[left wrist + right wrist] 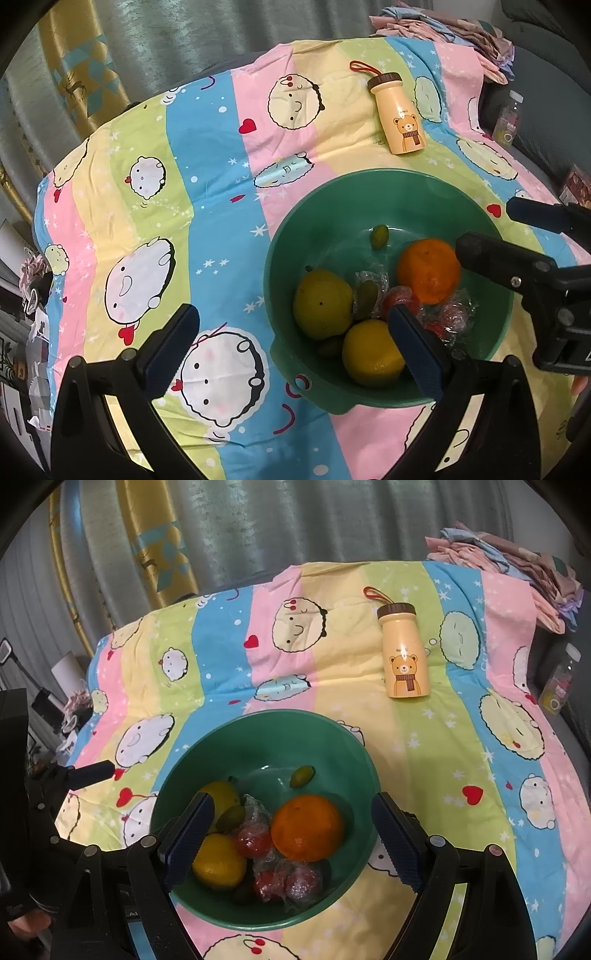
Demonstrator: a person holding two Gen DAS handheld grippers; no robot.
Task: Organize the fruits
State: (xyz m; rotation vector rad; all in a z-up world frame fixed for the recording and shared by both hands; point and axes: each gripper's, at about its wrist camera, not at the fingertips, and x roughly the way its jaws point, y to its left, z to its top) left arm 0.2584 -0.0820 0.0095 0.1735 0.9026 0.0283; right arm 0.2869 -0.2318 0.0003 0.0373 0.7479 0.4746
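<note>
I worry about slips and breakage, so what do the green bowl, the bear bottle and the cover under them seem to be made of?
Green bowl: probably plastic; even matte colour, soft sheen, moulded tab with a hole. Bear bottle: hard, glossy body with a bright glare spot, coated metal or plastic, I cannot tell; brown cap, red loop. Cover: woven printed fabric, matte, creased and draped over the edge.

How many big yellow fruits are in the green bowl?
2. One yellow fruit lies at the bowl's left side, partly behind a gripper finger; the other yellow fruit lies nearer the camera, beside the wrapped red ones. More could be hidden underneath.
</note>
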